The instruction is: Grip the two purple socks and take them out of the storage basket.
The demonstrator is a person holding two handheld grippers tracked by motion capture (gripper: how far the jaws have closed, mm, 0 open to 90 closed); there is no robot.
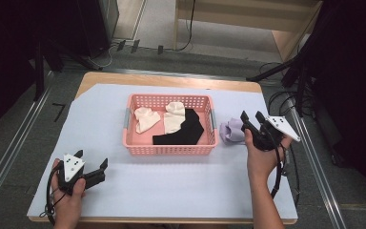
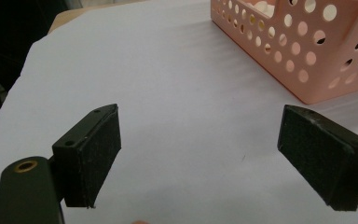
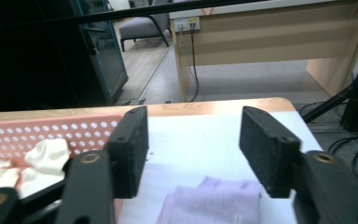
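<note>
A pink perforated basket (image 1: 132, 149) sits mid-table and holds two cream cloths (image 1: 146, 119) (image 1: 174, 116) and a black garment (image 1: 185, 130). A folded lavender cloth (image 1: 231, 130) lies on the white sheet just right of the basket. My right gripper (image 1: 251, 117) hovers open right beside and slightly above that cloth; in the right gripper view the lavender cloth (image 3: 214, 204) lies below and between the jaws of this gripper (image 3: 193, 151). My left gripper (image 1: 91, 159) rests open near the front left, empty, with the basket corner (image 2: 307, 51) ahead of it (image 2: 200, 154).
The white sheet (image 1: 171, 186) covers a wooden table (image 1: 124, 76). Cables and stand legs lie on the floor at the right (image 1: 290, 100). A wooden desk (image 3: 270, 42) stands beyond the table.
</note>
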